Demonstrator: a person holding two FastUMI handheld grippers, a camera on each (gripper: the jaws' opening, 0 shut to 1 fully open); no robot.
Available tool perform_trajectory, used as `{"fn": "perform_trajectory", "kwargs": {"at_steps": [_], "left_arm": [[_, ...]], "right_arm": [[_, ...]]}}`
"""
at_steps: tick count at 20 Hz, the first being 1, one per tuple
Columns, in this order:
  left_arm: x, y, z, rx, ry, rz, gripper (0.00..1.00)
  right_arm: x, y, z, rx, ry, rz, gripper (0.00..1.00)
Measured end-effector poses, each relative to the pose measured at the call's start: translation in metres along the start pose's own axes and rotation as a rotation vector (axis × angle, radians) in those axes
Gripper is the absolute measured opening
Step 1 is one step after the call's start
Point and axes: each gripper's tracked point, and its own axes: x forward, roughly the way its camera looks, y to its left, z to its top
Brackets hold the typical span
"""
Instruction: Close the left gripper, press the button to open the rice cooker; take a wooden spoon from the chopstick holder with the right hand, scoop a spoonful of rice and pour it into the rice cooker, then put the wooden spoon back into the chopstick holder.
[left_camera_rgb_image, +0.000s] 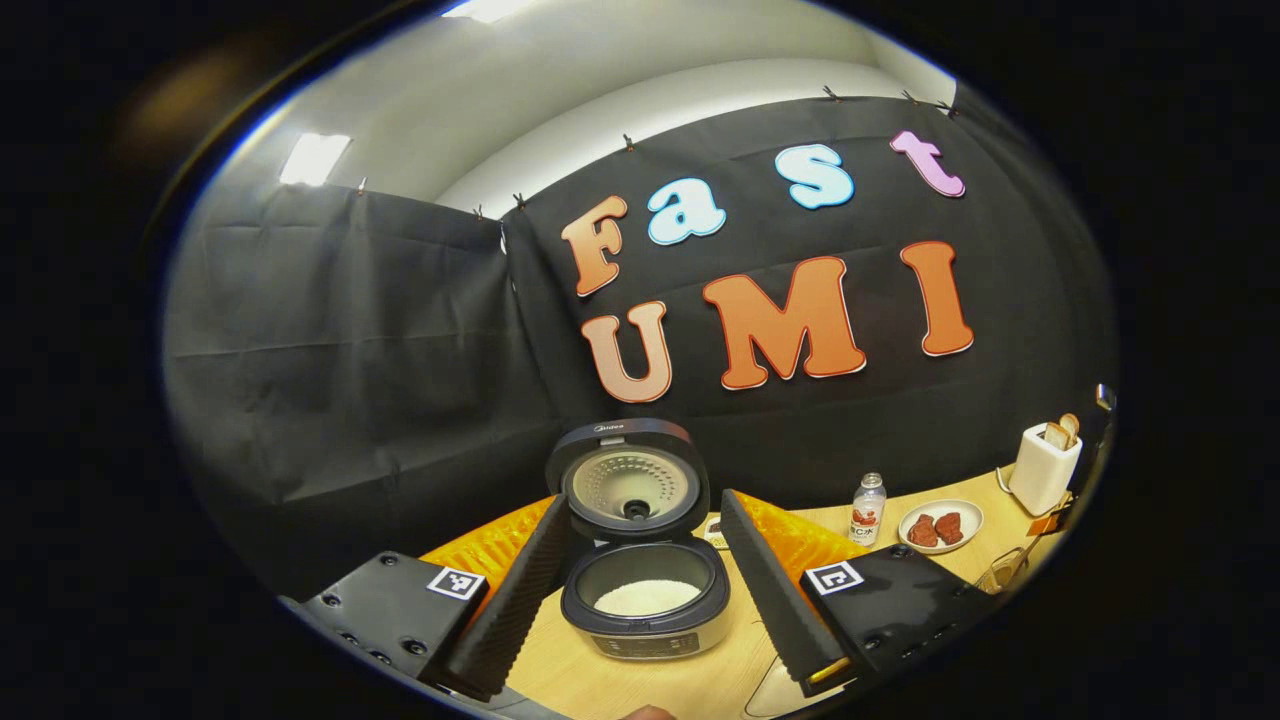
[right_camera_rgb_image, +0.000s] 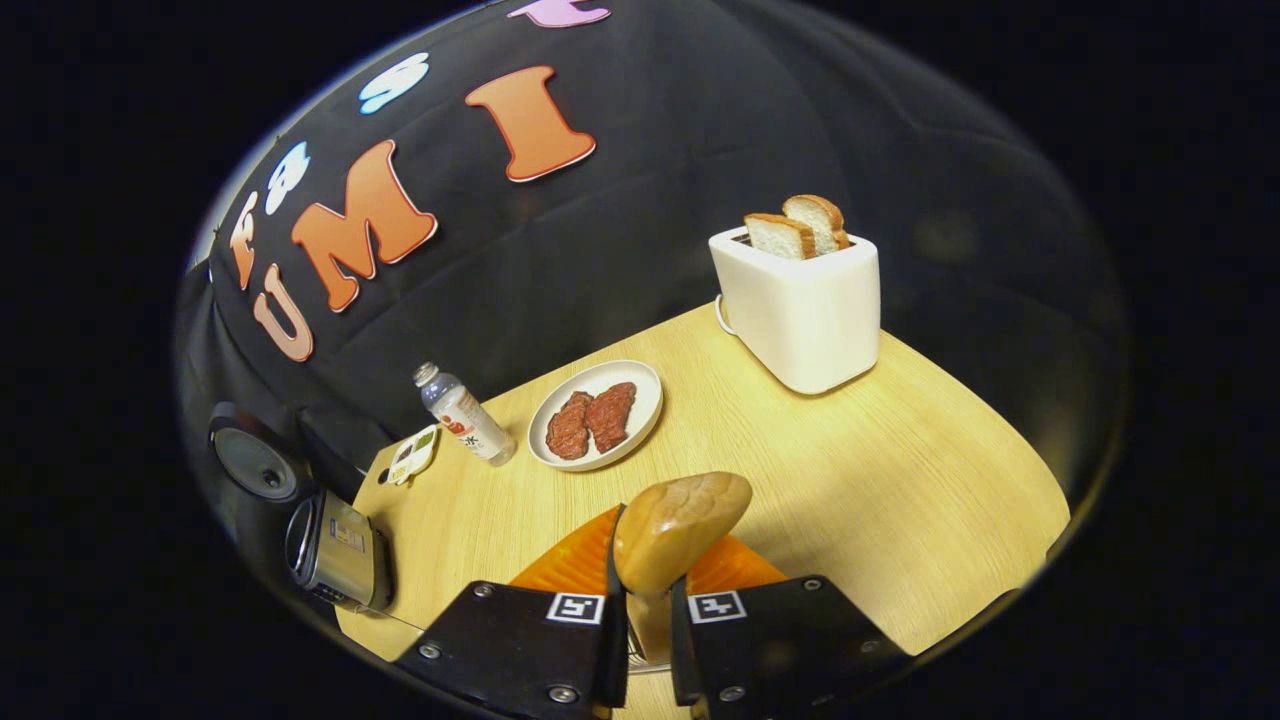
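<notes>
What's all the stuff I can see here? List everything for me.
rice cooker: one, dark with a silver front, lid up, white rice in the pot, on the table ahead of the left tool
table: one, light wood
wooden spoon: one, light brown, bowl up, gripped by the right tool
toaster: one, white, at the back of the table
bread slices: two, white with brown crust, standing in the toaster
plate: one, white, between bottle and toaster
meat pieces: two, reddish brown, on the plate
bottle: one, clear, labelled, beside the plate
left tool: one, fingers spread wide
right tool: one, fingers closed on the spoon handle
</notes>
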Motion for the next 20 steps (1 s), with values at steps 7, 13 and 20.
{"fn": "perform_trajectory", "kwargs": {"at_steps": [7,13,20], "left_arm": [[0.011,0.025,-0.005,-0.029,-0.011,0.015,0.97],[0.027,0.048,-0.022,-0.070,0.022,0.024,0.97],[0.051,0.079,-0.038,-0.084,0.042,0.042,0.97]], "right_arm": [[-0.036,0.021,0.045,-0.018,-0.085,-0.020,0.15],[-0.091,0.073,0.081,-0.042,-0.178,0.062,0.14],[-0.114,0.182,0.032,-0.126,-0.101,0.271,0.14]]}}
